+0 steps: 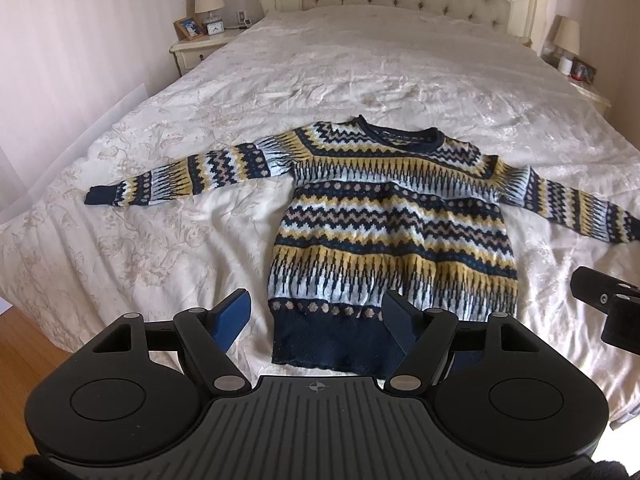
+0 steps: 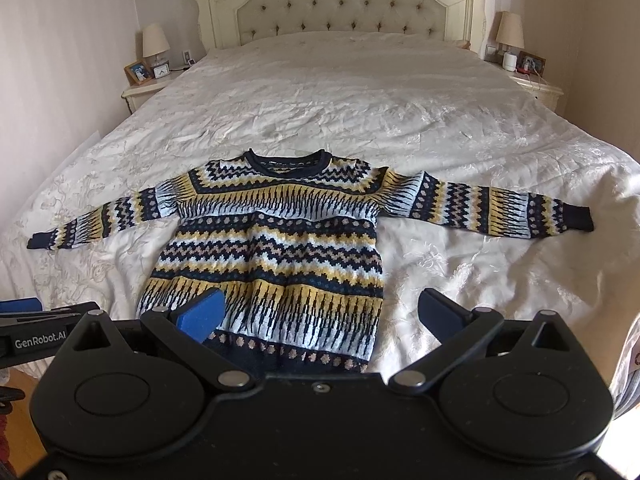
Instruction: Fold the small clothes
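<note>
A patterned knit sweater (image 1: 384, 216) in navy, yellow and pale blue lies flat on the bed, front up, collar toward the headboard and both sleeves spread out sideways. It also shows in the right wrist view (image 2: 276, 248). My left gripper (image 1: 316, 312) is open and empty, held above the sweater's navy hem near its left corner. My right gripper (image 2: 320, 312) is open and empty, held above the hem's right part. The right gripper's edge shows at the right of the left wrist view (image 1: 608, 304).
The bed has a white embossed bedspread (image 1: 320, 64) and a tufted cream headboard (image 2: 344, 4). Nightstands with lamps stand on the left (image 2: 148, 80) and right (image 2: 528, 76). Wooden floor (image 1: 24, 340) lies at the bed's near left.
</note>
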A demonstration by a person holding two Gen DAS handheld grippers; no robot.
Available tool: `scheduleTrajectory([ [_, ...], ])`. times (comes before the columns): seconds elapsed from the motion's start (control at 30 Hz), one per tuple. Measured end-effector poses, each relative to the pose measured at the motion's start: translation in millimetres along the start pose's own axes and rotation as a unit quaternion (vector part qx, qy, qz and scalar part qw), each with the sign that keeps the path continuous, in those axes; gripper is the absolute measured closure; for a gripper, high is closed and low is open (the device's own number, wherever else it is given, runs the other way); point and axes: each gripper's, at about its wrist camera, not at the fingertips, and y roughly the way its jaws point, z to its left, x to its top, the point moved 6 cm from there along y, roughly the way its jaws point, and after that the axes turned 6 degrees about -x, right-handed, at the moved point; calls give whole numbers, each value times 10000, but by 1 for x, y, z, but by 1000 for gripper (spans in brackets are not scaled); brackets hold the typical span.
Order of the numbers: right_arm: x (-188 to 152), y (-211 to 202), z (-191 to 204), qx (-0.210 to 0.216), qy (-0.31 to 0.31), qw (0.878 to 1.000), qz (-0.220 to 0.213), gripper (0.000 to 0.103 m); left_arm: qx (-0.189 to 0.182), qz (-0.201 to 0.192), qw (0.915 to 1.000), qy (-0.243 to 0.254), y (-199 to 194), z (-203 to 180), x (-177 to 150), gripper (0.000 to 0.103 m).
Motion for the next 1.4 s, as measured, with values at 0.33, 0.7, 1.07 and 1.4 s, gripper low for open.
scheduleTrajectory([
  [0.33, 6, 19, 3, 6, 109, 9998, 185, 1, -108, 202, 9997, 124, 18, 1, 14, 33],
  [0.7, 34, 53, 5, -46, 347, 9989, 307, 1, -315, 305, 9984, 343, 54, -6, 58, 43],
  [1.07, 64, 99, 0, -179, 902, 9943, 541, 6, -736, 447, 9952, 466, 107, -14, 108, 52],
  [1.4, 61, 133, -41, -682, 1491, 9823, 910, 11, -1296, 956, 9855, 541, 148, -32, 118, 52],
])
